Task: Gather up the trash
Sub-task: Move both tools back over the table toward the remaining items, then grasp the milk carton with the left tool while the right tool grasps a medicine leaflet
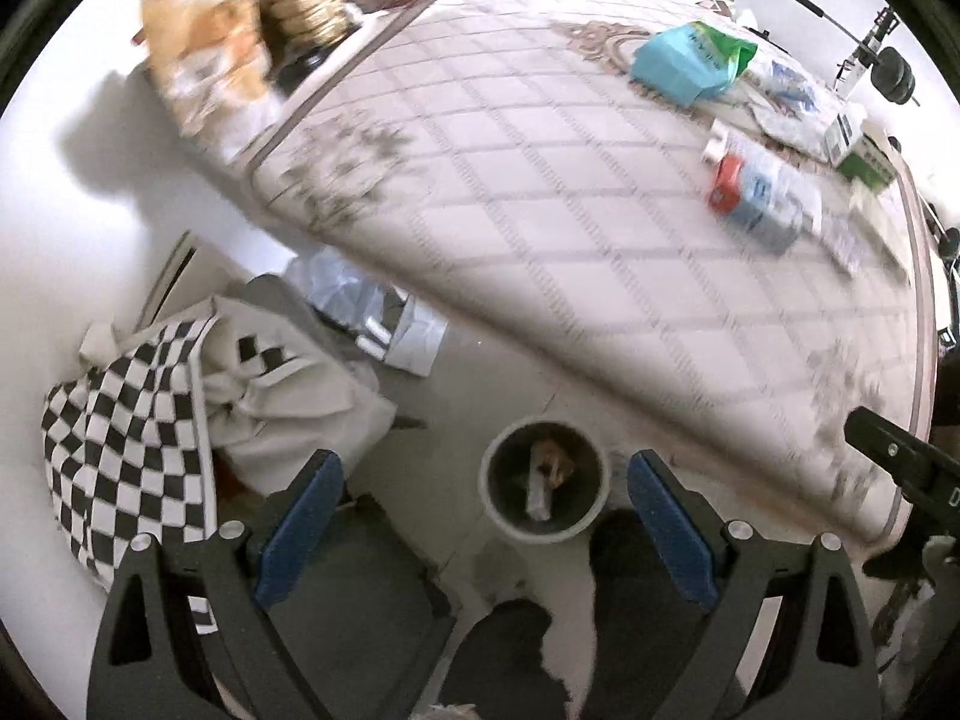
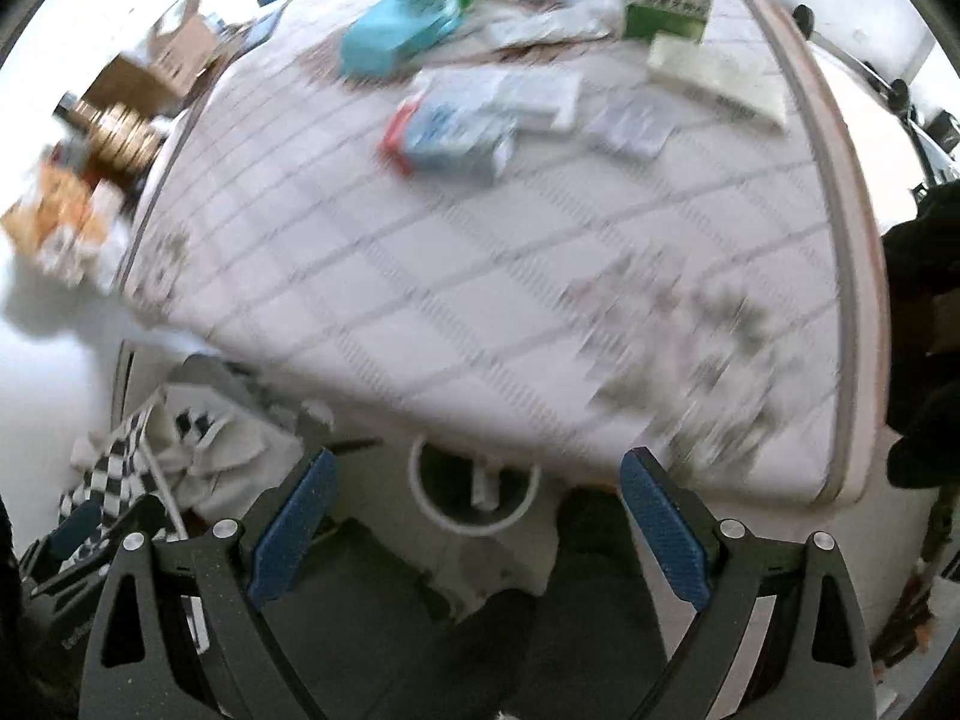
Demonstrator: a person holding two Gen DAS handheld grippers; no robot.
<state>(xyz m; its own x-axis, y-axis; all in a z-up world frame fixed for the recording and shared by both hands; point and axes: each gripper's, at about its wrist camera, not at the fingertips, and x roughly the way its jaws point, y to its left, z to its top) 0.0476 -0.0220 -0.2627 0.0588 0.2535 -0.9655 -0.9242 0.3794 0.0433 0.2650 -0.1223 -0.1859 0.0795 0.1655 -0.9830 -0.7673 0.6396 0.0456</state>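
Both the left gripper (image 1: 483,516) and right gripper (image 2: 477,513) gape wide and empty above the floor bin (image 1: 498,516) holding crumpled scraps (image 1: 549,468), while packaging trash (image 1: 759,195) litters the bed (image 1: 540,228).

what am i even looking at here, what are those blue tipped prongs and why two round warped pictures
Each picture comes from a fisheye camera on a hand-held gripper, looking along its two blue-padded fingers; that lens warps the view. One shows the left gripper, the other the right gripper. Both are open and hold nothing. Ahead is a quilted mattress with litter at its far end: a teal bag, a blue carton with a red end, a green box. On the floor below stands a small white bin with some scraps inside, beside a checkered cloth.
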